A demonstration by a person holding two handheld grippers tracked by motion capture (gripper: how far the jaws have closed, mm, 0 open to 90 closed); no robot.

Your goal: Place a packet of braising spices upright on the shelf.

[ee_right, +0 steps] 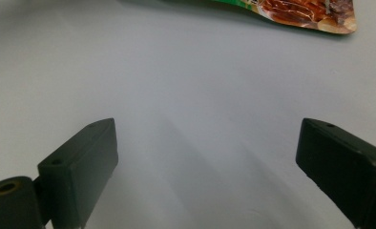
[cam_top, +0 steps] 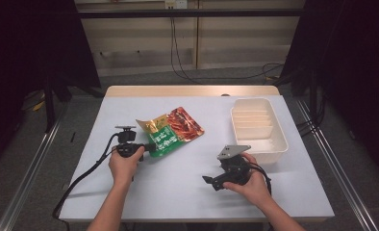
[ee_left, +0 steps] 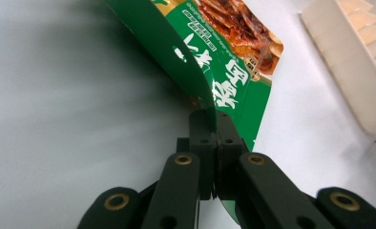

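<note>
A green, gold and red snack packet (cam_top: 170, 131) lies near the middle of the white table (cam_top: 144, 192). My left gripper (cam_top: 151, 147) is shut on the packet's near green corner; in the left gripper view the black jaws (ee_left: 214, 131) pinch the packet's edge (ee_left: 224, 76), which curls upward. My right gripper (cam_top: 208, 181) hovers over the table's front right, held in a hand, with its jaws wide apart and nothing between them (ee_right: 207, 157). The packet's red end (ee_right: 310, 12) shows at the top of the right gripper view.
A cream plastic tray (cam_top: 274, 144) with ribbed dividers stands at the right side of the table, just behind the right hand, and its wall (ee_left: 348, 81) shows in the left gripper view. Cables trail off the table's left front. Dark curtains flank the table.
</note>
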